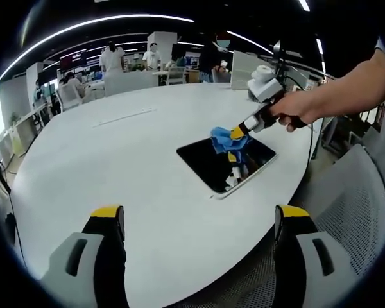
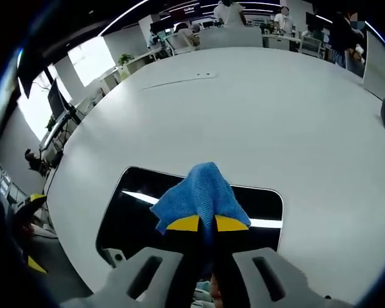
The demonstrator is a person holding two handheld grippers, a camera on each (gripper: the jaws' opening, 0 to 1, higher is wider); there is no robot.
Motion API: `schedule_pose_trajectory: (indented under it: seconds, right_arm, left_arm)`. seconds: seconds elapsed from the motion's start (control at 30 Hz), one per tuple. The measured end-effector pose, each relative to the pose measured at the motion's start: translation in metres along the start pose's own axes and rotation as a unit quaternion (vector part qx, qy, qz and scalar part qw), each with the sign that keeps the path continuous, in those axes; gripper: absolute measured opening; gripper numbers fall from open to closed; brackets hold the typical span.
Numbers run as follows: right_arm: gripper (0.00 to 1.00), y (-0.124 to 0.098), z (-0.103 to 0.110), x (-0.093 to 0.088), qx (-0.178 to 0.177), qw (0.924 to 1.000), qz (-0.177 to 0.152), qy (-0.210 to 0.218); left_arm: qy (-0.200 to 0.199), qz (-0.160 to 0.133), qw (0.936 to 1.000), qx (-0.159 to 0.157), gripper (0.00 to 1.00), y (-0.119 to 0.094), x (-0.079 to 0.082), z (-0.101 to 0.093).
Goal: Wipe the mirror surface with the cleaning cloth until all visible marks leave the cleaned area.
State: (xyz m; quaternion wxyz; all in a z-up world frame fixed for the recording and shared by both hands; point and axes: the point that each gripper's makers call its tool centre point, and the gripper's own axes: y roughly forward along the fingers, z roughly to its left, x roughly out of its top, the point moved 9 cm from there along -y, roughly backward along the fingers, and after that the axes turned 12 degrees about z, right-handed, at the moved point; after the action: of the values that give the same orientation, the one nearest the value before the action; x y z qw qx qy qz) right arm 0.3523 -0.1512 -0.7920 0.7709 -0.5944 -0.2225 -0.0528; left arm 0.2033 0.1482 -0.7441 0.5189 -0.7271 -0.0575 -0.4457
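Open office, wide white desk (image 1: 135,160). Mirror (image 1: 226,162) flat near desk edge. Right gripper (image 2: 206,223) fingers pinched on blue cloth (image 2: 197,192) over glass. Left gripper (image 1: 199,221) fingers wide apart, empty. Risks: cloth slipping from thin pinch; hard push sliding unheld mirror off edge.

The mirror (image 1: 226,162) lies flat on the white table (image 1: 115,167), a dark rounded rectangle with a pale rim. My right jaws pinch the bunched blue cloth (image 2: 199,196) against its surface.

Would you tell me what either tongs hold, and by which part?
The right tongs pinch the blue cleaning cloth at its bunched near edge; the left tongs hold nothing.
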Motion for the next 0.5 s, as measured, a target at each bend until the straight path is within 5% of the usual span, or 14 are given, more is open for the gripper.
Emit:
schedule_pose_trajectory:
  seconds: [0.5]
  right_arm:
    - [0.01, -0.010, 0.003, -0.029, 0.007, 0.9999, -0.009, 0.009]
  left_arm:
    - [0.003, 0.000, 1.0000, -0.004, 0.97, 0.001, 0.001, -0.005]
